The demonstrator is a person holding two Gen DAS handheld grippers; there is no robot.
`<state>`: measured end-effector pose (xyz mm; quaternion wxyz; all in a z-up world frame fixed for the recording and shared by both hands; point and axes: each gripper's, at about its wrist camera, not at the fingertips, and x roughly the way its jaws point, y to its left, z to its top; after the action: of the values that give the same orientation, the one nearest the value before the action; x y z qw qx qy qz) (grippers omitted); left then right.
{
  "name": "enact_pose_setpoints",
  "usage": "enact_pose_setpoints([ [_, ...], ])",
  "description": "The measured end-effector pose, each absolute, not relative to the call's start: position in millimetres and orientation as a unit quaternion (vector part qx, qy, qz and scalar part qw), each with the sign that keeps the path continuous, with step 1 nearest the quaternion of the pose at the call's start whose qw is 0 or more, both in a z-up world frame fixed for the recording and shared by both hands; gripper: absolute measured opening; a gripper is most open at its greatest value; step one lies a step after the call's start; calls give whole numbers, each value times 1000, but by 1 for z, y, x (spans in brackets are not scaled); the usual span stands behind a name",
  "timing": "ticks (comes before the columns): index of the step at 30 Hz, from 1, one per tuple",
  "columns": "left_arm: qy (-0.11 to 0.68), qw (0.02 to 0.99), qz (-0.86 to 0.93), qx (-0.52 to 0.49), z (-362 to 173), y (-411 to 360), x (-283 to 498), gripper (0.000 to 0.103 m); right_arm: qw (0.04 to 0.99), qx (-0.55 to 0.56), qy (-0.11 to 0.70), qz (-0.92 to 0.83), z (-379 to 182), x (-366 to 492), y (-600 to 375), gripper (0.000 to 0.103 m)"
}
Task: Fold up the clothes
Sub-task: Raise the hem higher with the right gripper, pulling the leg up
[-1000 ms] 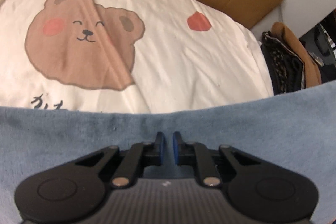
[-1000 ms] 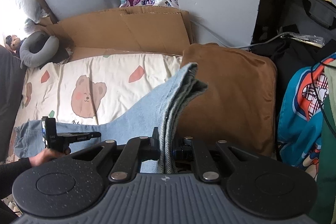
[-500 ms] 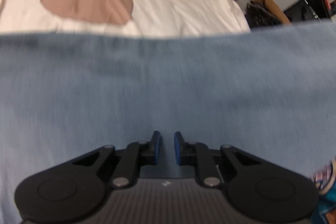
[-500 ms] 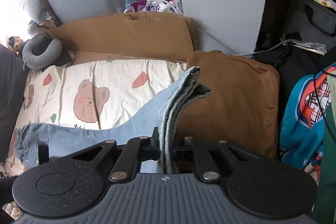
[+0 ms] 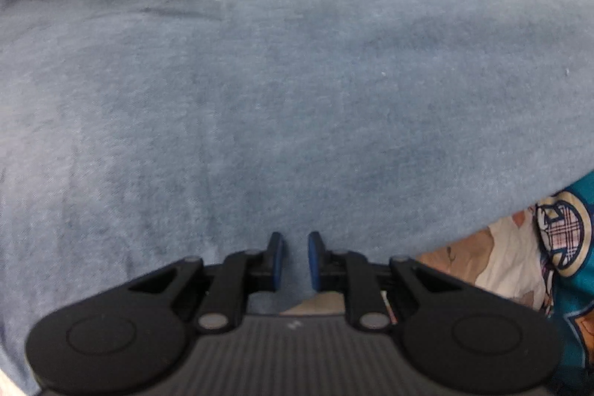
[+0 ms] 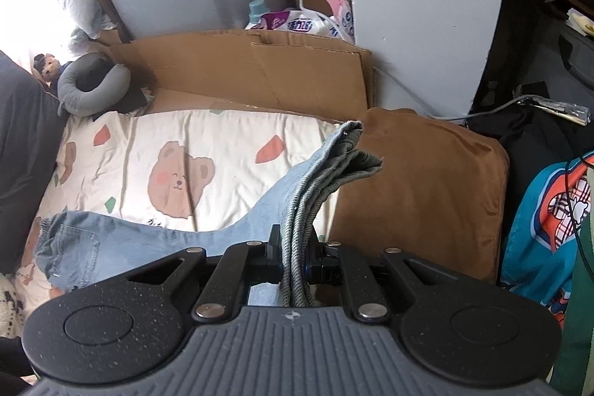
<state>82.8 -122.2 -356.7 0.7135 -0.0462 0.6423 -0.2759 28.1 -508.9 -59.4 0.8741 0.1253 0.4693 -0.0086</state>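
While right gripper [image 6: 293, 247] clamps jeans [image 6: 260, 221] hems, left gripper [image 5: 295, 260], narrowly parted, holds nothing; mid-fold, next carry hems toward waistband.

Light blue jeans [image 6: 122, 240] lie stretched across the bed, waist end flat, leg hems bunched and lifted.

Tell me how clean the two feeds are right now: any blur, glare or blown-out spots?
Left wrist view: the jeans fill the frame, soft and slightly smeared, while the left gripper stays sharp. Right wrist view: sharp overall, with the right gripper clamped on denim; blown-out daylight in the upper left corner, and fisheye bending at the edges.
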Motion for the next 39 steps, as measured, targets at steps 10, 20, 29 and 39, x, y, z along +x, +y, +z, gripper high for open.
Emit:
enact_pose_setpoints([
  [10, 629, 744, -222, -17, -292, -67, 100, 70, 872, 115, 475, 20, -22, 44, -479, 9],
  [20, 643, 742, -188, -8, -249, 12, 109, 95, 869, 107, 480, 58, 23, 66, -443, 9],
  [29, 612, 781, -120, -34, -206, 98, 118, 98, 864, 82, 489, 86, 46, 86, -402, 9],
  [39, 584, 806, -90, -36, -216, 153, 121, 98, 850, 48, 519, 73, 55, 113, -342, 9],
])
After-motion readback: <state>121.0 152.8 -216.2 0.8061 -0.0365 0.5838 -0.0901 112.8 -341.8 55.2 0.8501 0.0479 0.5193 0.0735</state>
